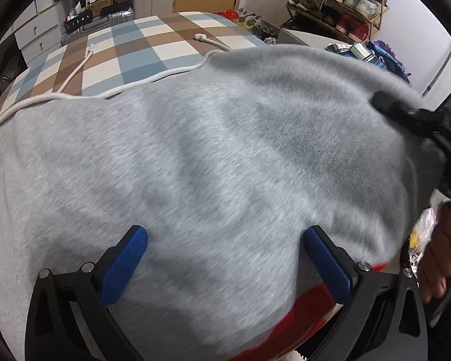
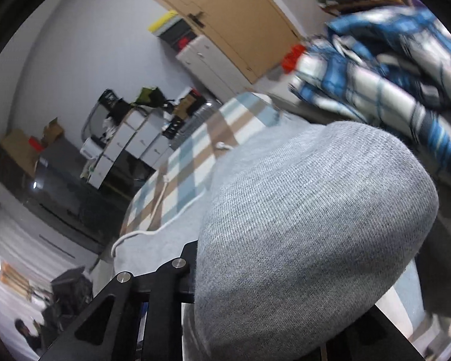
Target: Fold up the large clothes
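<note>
Left wrist view first: I see my left tool (image 1: 225, 258) with its blue ribbed pads (image 1: 126, 267) standing well apart over the grey sweatshirt (image 1: 219, 156), nothing pinched between them. The garment is a thick, fuzzy marl knit that lies spread across the bed's checked cover (image 1: 129, 45) of blue, brown and cream squares. A white braided drawstring (image 1: 75, 72) trails off its far edge and ends in a knot. A red and white band shows at the near hem. At the right edge my right tool (image 1: 406, 111) reaches in and bites the far right part of the cloth, which rises in a soft ridge there.

Right wrist view: the grey knit bulges in a rounded hump directly over the tool, hiding the pads of my right tool (image 2: 255, 300). From the way the fabric drapes out of the black frame I judge the tool clamped on a bunched fold of the sweatshirt. A blue plaid pile (image 2: 391, 75) of other clothes lies beyond, blurred.

I judge this to be an early fold: one side is gripped and lifted. Next I must carry that edge across toward the middle while my left tool pins or takes the near hem. Heavy fleece will sag, so the lift needs to be clean.
</note>
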`<state>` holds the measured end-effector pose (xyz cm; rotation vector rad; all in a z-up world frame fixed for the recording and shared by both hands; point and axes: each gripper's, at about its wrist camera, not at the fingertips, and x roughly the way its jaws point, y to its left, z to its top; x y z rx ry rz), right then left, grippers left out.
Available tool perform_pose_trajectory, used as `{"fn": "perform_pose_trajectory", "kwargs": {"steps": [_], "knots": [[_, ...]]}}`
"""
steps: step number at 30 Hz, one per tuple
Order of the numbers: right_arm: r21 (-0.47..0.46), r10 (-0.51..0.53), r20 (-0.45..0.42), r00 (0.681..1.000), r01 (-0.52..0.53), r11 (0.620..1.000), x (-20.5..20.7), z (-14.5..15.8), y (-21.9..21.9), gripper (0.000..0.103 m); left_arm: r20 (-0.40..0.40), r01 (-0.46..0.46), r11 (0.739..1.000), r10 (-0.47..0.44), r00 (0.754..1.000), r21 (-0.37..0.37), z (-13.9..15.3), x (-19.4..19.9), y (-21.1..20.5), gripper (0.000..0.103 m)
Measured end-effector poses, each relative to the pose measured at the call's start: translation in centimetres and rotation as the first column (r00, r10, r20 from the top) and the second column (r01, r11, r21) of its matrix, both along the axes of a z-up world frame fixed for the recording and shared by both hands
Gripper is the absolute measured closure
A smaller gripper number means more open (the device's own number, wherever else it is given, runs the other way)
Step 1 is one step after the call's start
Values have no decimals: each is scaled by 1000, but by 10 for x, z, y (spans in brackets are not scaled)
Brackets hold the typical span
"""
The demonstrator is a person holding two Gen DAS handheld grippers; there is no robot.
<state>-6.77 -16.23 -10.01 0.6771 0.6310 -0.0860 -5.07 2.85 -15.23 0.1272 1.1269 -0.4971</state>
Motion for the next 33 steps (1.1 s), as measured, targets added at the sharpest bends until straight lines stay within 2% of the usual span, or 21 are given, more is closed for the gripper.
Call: {"fn": "perform_pose_trajectory", "kwargs": {"steps": [3, 7, 10, 11, 12, 13, 15, 17, 20, 22, 24, 27, 30, 31, 32, 33], "knots": [[-104, 50, 57, 997, -44, 994, -4, 23, 18, 81, -19, 21, 999, -21, 1000, -28, 0, 5, -11, 1], [-247, 99, 81, 992, -76, 966, 3, 49, 34, 81, -65, 74, 989, -83, 994, -125, 0, 13, -24, 1], [-241, 87, 47, 995, -73, 968, 13, 58, 29, 81, -118, 93, 973, -120, 986, -210, 6, 25, -17, 2], [-250, 86, 31, 996, -75, 965, 17, 63, 31, 81, -143, 86, 964, -125, 982, -251, 10, 29, -8, 3], [-281, 90, 22, 996, -80, 956, 21, 70, 38, 81, -171, 64, 950, -121, 978, -306, 17, 33, 7, 17], [-306, 95, 18, 995, -85, 948, 24, 73, 44, 81, -209, 30, 930, -114, 971, -367, 25, 36, 28, 24], [-368, 124, 17, 992, -109, 923, 28, 88, 71, 81, -236, -12, 898, -103, 966, -439, 43, 39, 72, 24], [-447, 159, 27, 987, -130, 885, 33, 105, 112, 81, -215, -42, 889, -65, 975, -457, 61, 37, 121, 24], [-591, 243, 5, 970, -193, 784, 44, 115, 188, 81, -178, -101, 875, 17, 984, -473, 81, 25, 198, 23], [-667, 317, -37, 948, -260, 698, 48, 106, 244, 80, -135, -151, 868, 98, 986, -473, 90, 9, 252, 23], [-713, 379, -87, 921, -323, 622, 49, 88, 287, 80, -128, -193, 860, 149, 980, -473, 91, -8, 292, 22], [-755, 469, -220, 856, -453, 473, 51, 34, 354, 80, -131, -248, 858, 211, 969, -450, 92, -24, 326, 22], [-689, 486, -363, 795, -580, 435, 56, -26, 378, 79, -101, -261, 858, 242, 965, -442, 96, -30, 339, 22], [-698, 481, -381, 790, -587, 411, 51, -38, 383, 76, -94, -275, 855, 261, 961, -440, 97, -29, 343, 22], [-741, 473, -384, 793, -570, 355, 45, -50, 391, 74, -93, -278, 851, 264, 960, -445, 97, -25, 342, 22], [-758, 481, -372, 794, -559, 336, 41, -53, 392, 67, -99, -284, 846, 269, 958, -452, 95, -23, 343, 22]]}}
